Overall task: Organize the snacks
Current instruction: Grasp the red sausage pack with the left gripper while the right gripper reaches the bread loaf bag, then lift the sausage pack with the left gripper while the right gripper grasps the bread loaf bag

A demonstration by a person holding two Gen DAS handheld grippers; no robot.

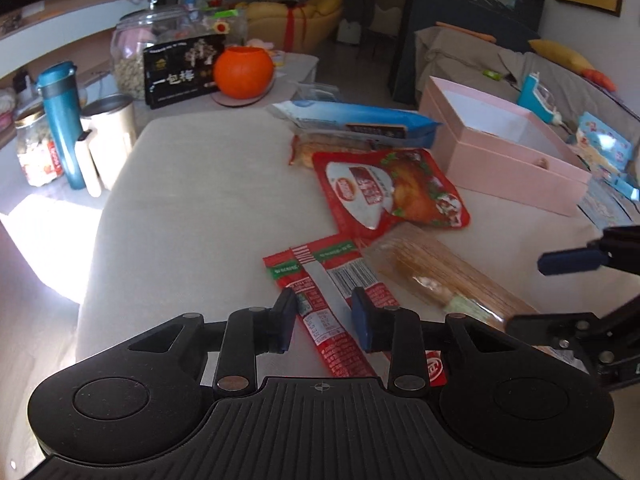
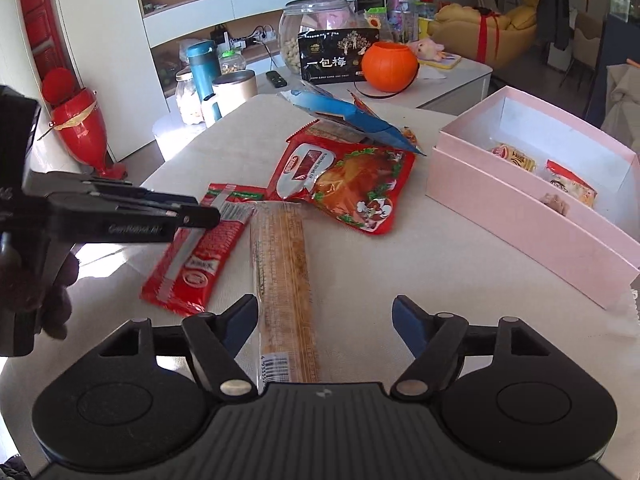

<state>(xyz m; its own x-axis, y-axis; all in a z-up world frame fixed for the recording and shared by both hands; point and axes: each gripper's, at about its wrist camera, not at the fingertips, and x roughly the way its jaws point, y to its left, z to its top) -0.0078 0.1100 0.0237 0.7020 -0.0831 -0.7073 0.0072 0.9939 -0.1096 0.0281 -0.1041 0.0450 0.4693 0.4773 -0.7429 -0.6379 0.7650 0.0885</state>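
A flat red sausage packet [image 1: 332, 268] [image 2: 200, 256] lies on the pale table. My left gripper [image 1: 324, 318] [image 2: 208, 212] is down over its near end. Its jaws stand narrow with one strip of the packet between them, and I see no pad pressing on it. A long clear-wrapped biscuit packet [image 1: 432, 272] [image 2: 284, 264] lies beside it. My right gripper [image 2: 326, 322] [image 1: 528, 292] stands wide open around that packet's near end, its left finger close to the wrapper. Further off are a red chicken pouch [image 2: 344, 184], a blue packet [image 2: 340, 114] and an open pink box [image 2: 520, 216] holding small snacks.
A lower side table behind holds an orange pumpkin pail [image 2: 390, 68], a black box [image 2: 340, 56], a glass jar [image 2: 316, 20], a teal bottle [image 2: 202, 68] and a metal canister [image 2: 236, 84]. A red vase [image 2: 80, 128] stands on the floor to the left. A hand [image 2: 52, 288] holds the left gripper.
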